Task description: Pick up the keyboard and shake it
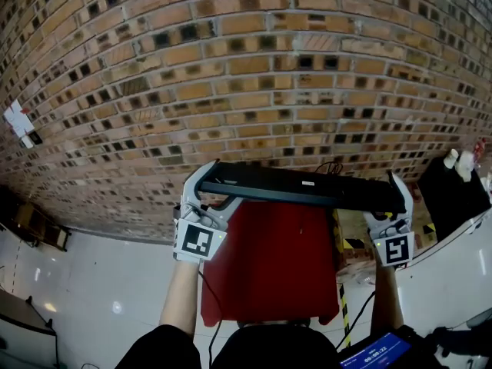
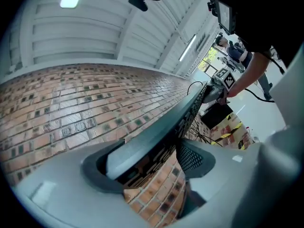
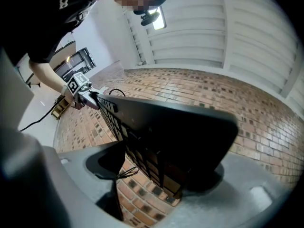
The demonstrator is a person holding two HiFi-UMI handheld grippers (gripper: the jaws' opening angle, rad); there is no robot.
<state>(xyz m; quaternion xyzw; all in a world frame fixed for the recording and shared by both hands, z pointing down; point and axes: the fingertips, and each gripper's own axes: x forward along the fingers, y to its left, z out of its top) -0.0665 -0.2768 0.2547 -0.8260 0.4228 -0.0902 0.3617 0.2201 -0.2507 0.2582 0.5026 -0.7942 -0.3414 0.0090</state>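
A black keyboard (image 1: 304, 188) is held up in the air in front of a brick wall, lying roughly level with its back edge toward me. My left gripper (image 1: 206, 183) is shut on its left end, and my right gripper (image 1: 397, 196) is shut on its right end. In the left gripper view the keyboard (image 2: 189, 112) runs away from the left gripper (image 2: 153, 161) between both pads, keys facing down. In the right gripper view the keyboard (image 3: 166, 127) fills the gap of the right gripper (image 3: 159, 175), and the other gripper (image 3: 78, 90) shows at its far end.
A brick wall (image 1: 254, 68) fills the background. Below the keyboard stands a red panel (image 1: 269, 264). Black-and-yellow hazard tape (image 1: 342, 283) and a cable (image 1: 330, 166) lie to the right, with a black box (image 1: 450, 194) farther right and a lit screen (image 1: 377, 352) by my body.
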